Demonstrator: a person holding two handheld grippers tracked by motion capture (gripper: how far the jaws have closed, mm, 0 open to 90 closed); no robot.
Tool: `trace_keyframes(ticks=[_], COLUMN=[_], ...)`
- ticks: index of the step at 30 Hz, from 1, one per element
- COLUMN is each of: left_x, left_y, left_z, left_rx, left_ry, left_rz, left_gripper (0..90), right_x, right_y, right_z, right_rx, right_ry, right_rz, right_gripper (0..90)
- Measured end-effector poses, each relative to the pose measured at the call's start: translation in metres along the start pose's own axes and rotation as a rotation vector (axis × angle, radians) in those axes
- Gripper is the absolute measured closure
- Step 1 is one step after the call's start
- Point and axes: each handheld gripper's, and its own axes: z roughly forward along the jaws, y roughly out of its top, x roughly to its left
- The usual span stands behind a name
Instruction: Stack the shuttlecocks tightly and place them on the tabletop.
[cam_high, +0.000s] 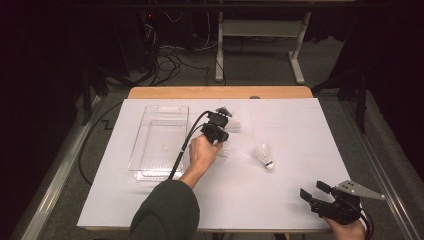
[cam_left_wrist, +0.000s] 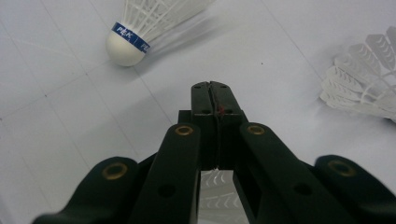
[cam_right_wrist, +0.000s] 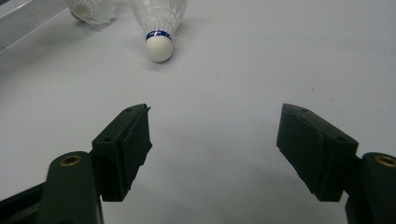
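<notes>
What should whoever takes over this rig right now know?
Left gripper: jaws shut, nothing seen between them, low among the shuttlecocks.
Right gripper: open, empty, at the near right corner of the sheet.
On the sheet: far shuttlecock, middle shuttlecock, right shuttlecock.
Clear bin: no shuttlecock in it.
Done: none binned. Left: probably all three into the bin.

The high view looks forward and down on the table (cam_high: 300, 200). Each gripper view sits low, close above it. All three share the shuttlecock (cam_high: 263, 155) (cam_left_wrist: 140, 28) (cam_right_wrist: 159, 28) near mid-table.
</notes>
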Motion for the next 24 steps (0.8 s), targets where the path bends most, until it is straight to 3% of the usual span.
trace_keyframes(ticks=[24], left_x=[0.0015], left_y=[0.0020], left_z=[0.0095], left_rx=[-0.031], left_ry=[0.020], left_rz=[-0.010], left_gripper=[88.2], right_x=[0.0000], right_y=[-0.0002], right_z=[0.0008], right_rx=[0.008], right_ry=[0.001], right_rz=[-0.001], right_gripper=[26.5])
